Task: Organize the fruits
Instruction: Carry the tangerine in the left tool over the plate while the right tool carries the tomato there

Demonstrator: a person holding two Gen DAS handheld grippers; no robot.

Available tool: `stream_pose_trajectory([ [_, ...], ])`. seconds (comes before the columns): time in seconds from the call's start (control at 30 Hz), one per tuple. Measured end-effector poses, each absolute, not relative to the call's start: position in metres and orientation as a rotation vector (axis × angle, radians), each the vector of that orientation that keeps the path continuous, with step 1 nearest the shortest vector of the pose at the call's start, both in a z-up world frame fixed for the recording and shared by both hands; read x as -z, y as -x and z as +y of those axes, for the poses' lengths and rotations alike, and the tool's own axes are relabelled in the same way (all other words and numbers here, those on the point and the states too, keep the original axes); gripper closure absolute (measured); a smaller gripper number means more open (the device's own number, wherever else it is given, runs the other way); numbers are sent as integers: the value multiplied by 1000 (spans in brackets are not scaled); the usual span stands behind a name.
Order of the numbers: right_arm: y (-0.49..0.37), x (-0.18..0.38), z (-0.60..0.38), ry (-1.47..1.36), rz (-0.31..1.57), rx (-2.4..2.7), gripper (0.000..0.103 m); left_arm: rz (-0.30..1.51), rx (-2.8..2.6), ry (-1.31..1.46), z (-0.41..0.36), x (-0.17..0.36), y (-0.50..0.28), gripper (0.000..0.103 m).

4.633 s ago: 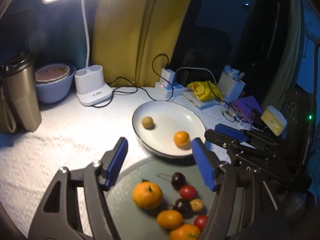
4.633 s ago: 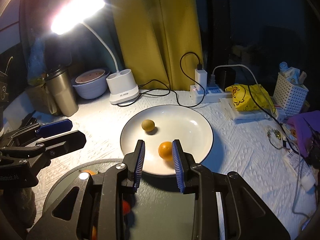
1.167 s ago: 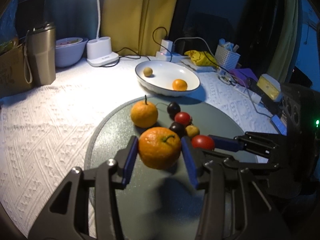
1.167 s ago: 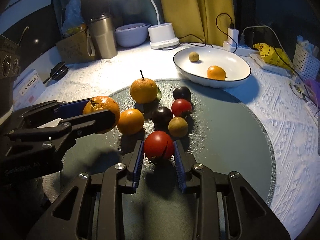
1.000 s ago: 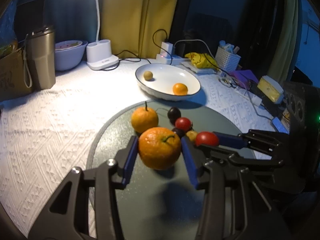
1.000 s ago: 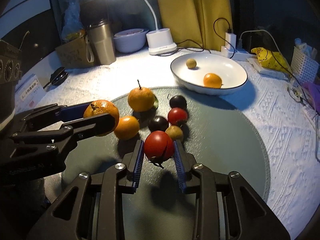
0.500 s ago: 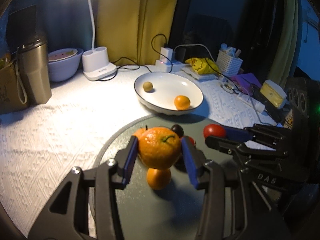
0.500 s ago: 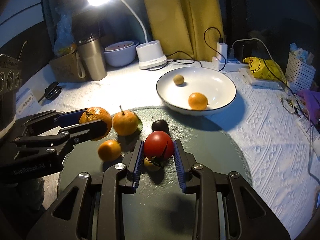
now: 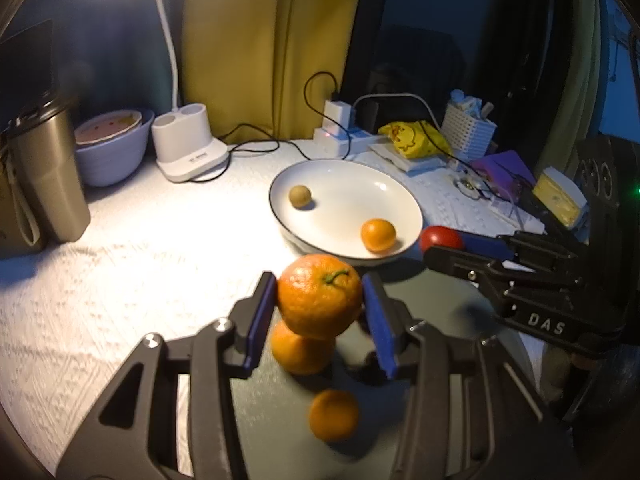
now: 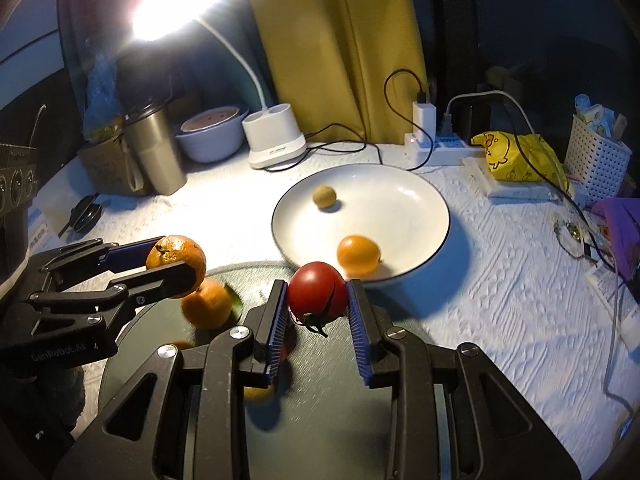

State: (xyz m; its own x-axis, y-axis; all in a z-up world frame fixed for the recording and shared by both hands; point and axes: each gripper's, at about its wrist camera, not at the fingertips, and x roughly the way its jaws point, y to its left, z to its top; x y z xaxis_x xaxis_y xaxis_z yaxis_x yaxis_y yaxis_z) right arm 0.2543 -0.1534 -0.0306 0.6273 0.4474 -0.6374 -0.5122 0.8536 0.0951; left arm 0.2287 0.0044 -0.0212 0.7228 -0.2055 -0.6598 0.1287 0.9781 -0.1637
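Observation:
My left gripper [image 9: 320,320] is shut on a large orange [image 9: 319,295], held above the round grey mat [image 9: 440,360]; it also shows in the right wrist view [image 10: 176,261]. My right gripper [image 10: 318,314] is shut on a red tomato [image 10: 318,293], held above the mat's far edge near the white plate [image 10: 400,200]. The plate holds a small orange [image 10: 358,254] and a small brownish fruit [image 10: 324,197]. More oranges [image 9: 334,414] lie on the mat below, partly hidden by the grippers.
A desk lamp base [image 10: 276,142], a steel tumbler [image 10: 156,152] and a bowl [image 10: 210,132] stand at the back left. A power strip with cables [image 10: 436,148], a yellow bag [image 10: 520,160] and a white basket [image 10: 596,152] stand at the back right.
Both grippers have lifted their fruit and moved forward toward the white plate, which now looks closer. The fruit on the mat has dropped lower in view.

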Motion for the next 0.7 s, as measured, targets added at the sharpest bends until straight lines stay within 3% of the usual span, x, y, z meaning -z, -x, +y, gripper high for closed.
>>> stream_pose_trajectory([
  [0.7,-330,36,-159,67,715,-520,71,748,246,85,1,18,-303,57],
])
